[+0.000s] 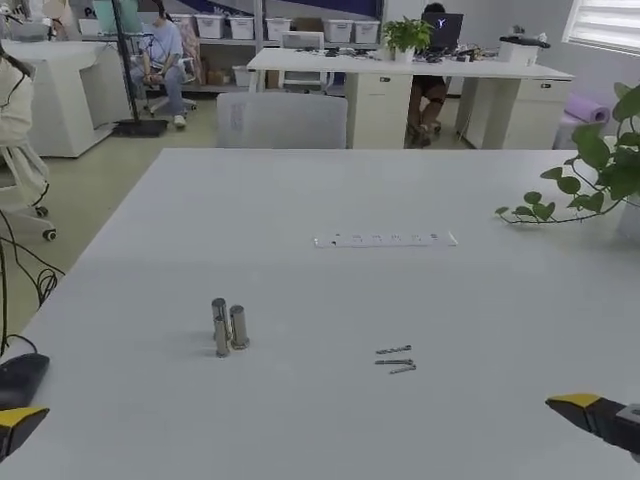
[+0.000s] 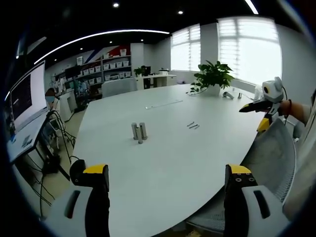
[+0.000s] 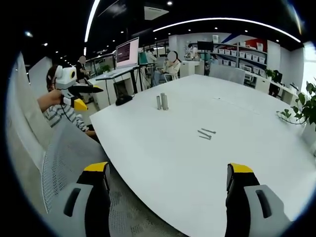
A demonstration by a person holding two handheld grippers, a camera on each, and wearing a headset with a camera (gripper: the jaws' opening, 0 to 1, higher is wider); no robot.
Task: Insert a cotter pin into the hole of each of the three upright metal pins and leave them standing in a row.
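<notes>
**Both grippers empty and short of the parts; cotter pins lie on the right gripper's side**

Left gripper (image 2: 168, 170): fingers spread wide, nothing between them. Right gripper (image 3: 168, 168): same, wide and empty. Both hang off the near edge of the white table (image 1: 300, 200), well apart from every part.

Three metal pins (image 1: 228, 328) stand upright, bunched close together rather than in a row. Can't tell if they touch. From the left fingers they are ahead, a bit left of the mid-gap.

The cotter pins (image 1: 396, 360) lie flat near each other. Their long axes run roughly side to side in the head view, so across the reach. From the right fingers they are ahead and slightly right of the mid-gap. They are nearer than the metal pins, which stand beyond, about on the mid-gap line.

Judgement: the right gripper is nearer the cotter pins, the left nearer the metal pins. The likely first move is the right reaching forward for one cotter pin. With the pins crosswise, the jaws would close across the thin shank. No cotter pin looks inserted yet; the holes are too small to see.

No brand, label or writing is readable on the parts or grippers.
</notes>
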